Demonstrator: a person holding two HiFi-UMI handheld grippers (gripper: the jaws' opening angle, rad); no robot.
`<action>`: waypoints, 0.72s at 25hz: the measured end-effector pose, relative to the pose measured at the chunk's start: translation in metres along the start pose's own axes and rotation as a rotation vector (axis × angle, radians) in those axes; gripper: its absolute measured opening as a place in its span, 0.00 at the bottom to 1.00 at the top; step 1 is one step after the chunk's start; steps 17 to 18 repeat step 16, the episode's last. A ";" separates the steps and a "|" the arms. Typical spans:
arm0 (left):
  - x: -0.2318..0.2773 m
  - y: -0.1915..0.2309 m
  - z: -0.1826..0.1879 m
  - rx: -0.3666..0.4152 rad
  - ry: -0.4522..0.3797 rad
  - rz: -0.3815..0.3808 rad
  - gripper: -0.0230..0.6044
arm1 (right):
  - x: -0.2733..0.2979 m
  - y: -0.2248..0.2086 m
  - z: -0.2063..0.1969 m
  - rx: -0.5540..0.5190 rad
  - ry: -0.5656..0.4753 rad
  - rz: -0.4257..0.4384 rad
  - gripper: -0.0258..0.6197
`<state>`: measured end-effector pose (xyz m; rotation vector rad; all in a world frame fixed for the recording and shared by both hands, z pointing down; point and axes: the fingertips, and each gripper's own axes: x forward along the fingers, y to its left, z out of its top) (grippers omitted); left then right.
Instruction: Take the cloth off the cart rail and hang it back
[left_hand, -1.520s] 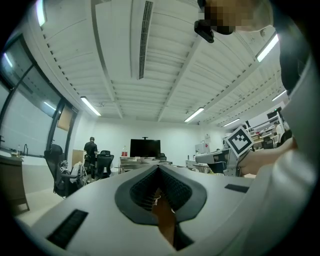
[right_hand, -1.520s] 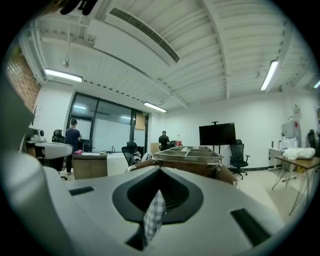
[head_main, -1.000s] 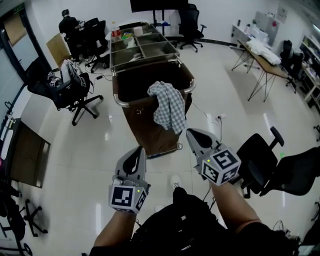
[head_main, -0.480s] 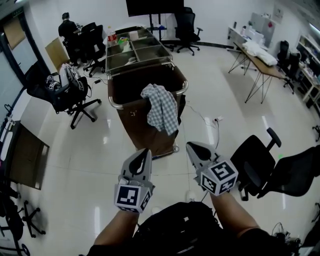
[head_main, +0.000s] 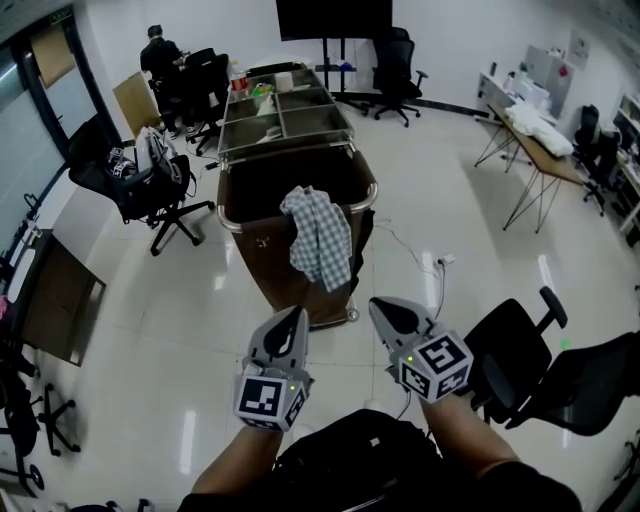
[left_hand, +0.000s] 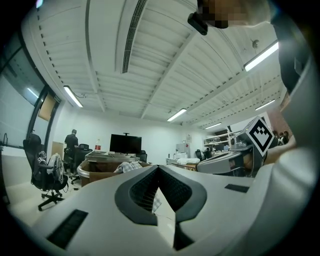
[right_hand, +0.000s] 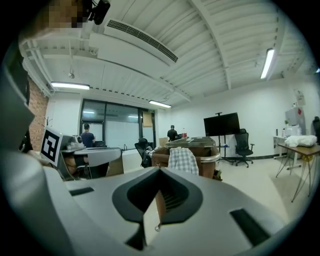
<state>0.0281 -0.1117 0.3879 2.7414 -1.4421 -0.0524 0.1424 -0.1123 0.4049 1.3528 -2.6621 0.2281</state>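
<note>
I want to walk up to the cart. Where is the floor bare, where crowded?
Bare floor lies between the cart and the leaning board, and right of the cart toward the folding table, bar a cable. Crowded: office chairs left, black chairs near right.

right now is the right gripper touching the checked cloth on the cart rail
Apart. The head view shows bare floor between the right gripper and the checked cloth, which hangs over the cart rail ahead.

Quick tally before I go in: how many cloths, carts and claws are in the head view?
Checked cloth: 1
Cart: 1
Claws: 2 (left claw, right claw)
Total: 4
</note>
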 end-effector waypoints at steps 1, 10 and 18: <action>0.002 -0.001 0.001 0.005 -0.002 0.008 0.04 | 0.000 -0.002 0.002 -0.003 -0.005 0.009 0.05; 0.011 0.001 0.005 0.028 -0.009 0.059 0.04 | 0.007 -0.010 0.004 -0.003 -0.001 0.083 0.05; 0.017 -0.003 0.002 0.043 0.012 0.030 0.04 | 0.013 -0.016 -0.004 0.013 0.003 0.067 0.05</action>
